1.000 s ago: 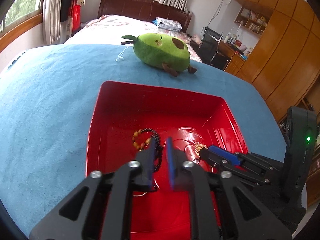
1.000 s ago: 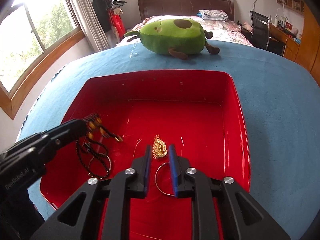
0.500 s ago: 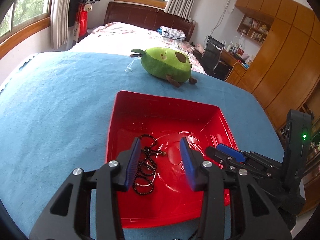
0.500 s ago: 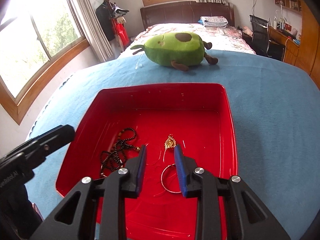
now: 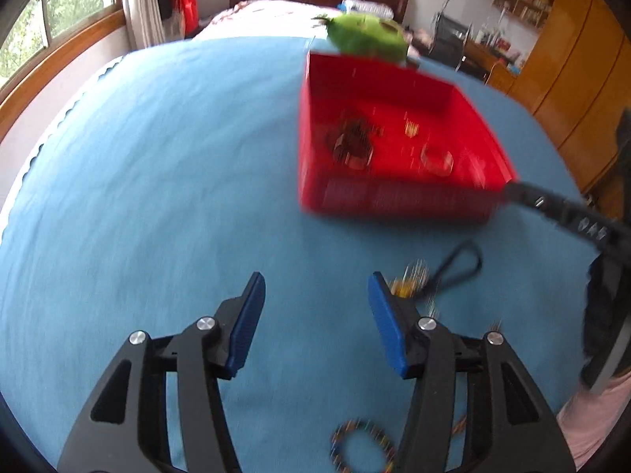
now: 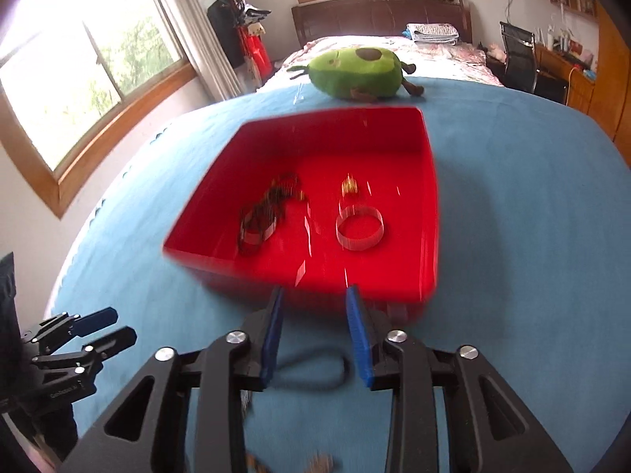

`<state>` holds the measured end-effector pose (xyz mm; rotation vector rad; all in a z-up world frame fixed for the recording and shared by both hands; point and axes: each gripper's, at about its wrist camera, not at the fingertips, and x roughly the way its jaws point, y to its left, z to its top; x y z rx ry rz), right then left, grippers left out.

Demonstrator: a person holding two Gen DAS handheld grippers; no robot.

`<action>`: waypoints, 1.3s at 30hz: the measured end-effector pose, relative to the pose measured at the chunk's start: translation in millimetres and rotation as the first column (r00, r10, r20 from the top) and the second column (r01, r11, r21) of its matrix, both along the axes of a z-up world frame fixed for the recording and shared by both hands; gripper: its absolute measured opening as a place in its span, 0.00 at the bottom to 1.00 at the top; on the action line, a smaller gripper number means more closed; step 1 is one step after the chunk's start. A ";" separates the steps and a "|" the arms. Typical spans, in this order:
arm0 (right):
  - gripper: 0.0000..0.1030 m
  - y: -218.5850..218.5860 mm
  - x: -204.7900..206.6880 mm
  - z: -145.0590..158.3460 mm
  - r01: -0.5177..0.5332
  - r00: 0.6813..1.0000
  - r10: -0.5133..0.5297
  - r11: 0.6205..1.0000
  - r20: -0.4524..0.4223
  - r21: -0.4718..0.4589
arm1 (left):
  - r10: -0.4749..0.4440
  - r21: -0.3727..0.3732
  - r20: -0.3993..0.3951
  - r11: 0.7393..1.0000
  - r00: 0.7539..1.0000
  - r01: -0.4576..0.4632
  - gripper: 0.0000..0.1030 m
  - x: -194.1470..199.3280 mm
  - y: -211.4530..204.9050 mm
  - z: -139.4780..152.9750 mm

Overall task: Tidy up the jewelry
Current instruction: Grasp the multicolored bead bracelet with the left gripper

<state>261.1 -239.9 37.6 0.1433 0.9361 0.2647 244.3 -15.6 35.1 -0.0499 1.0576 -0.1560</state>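
A red tray [image 5: 398, 201] [image 6: 428, 205] sits on the blue cloth and holds a black bead necklace [image 6: 268, 213], a small gold pendant [image 6: 349, 187] and a clear bangle [image 6: 359, 228]. My left gripper [image 5: 315, 307] is open and empty above the cloth, in front of the tray. Beside it lie a black cord piece with gold beads [image 5: 457, 264] and a beaded bracelet [image 5: 361, 449]. My right gripper [image 6: 313, 327] is open and empty, over the black cord loop [image 6: 315, 372] just before the tray's near wall.
A green avocado plush [image 6: 357, 73] lies behind the tray. The blue cloth [image 5: 157, 157] covers the whole table. A bed, an office chair and wooden cabinets stand beyond. The other gripper shows at the left edge of the right wrist view [image 6: 79, 335].
Both grippers have let go of the jewelry in the tray, opened and pulled back out of it to the cloth in front. The necklace, pendant and bangle stay in the tray.
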 end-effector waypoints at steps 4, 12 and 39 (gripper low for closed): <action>0.33 -4.2 -49.3 -19.4 -0.032 0.997 0.034 0.999 -0.071 0.019 | -0.022 0.019 -0.042 1.000 0.999 0.023 0.56 -47.8 4.0 -19.1; 0.39 -16.6 -128.4 -40.9 -0.056 0.993 0.065 0.994 -0.099 0.091 | -0.021 0.029 -0.066 0.999 0.998 0.023 0.56 -101.6 8.9 -37.7; 0.39 15.5 -150.4 -53.7 -0.145 0.977 0.165 0.979 -0.132 0.145 | -0.045 0.046 -0.079 0.998 0.996 0.049 0.06 -88.9 12.2 -59.8</action>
